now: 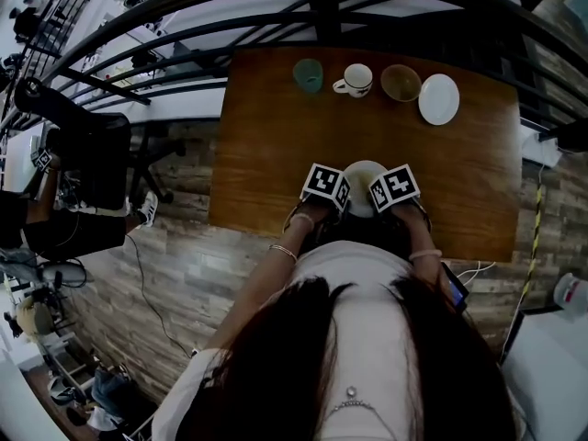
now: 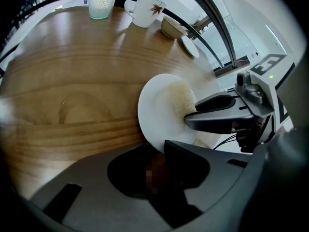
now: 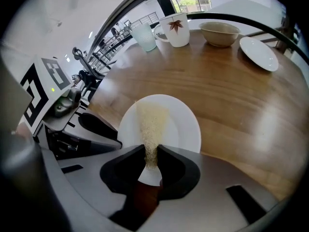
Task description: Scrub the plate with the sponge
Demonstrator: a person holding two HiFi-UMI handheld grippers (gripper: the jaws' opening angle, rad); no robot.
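Observation:
A white plate point(image 1: 365, 173) sits near the front edge of the wooden table point(image 1: 266, 154), between my two grippers. My left gripper point(image 2: 157, 149) is shut on the near rim of the plate point(image 2: 155, 111), which looks tilted up off the wood. My right gripper point(image 3: 151, 152) is shut on a pale yellow mesh sponge point(image 3: 151, 120). The sponge lies pressed across the middle of the plate point(image 3: 182, 125). From the left gripper view, the sponge point(image 2: 179, 99) covers the plate's right half under the right gripper's fingers point(image 2: 212, 111). The marker cubes hide both sets of jaws in the head view.
Along the table's far edge stand a green glass point(image 1: 309, 74), a white mug with a leaf print point(image 1: 356, 80), a tan bowl point(image 1: 401, 82) and a second white plate point(image 1: 439, 98). A dark railing point(image 1: 276, 21) runs behind the table.

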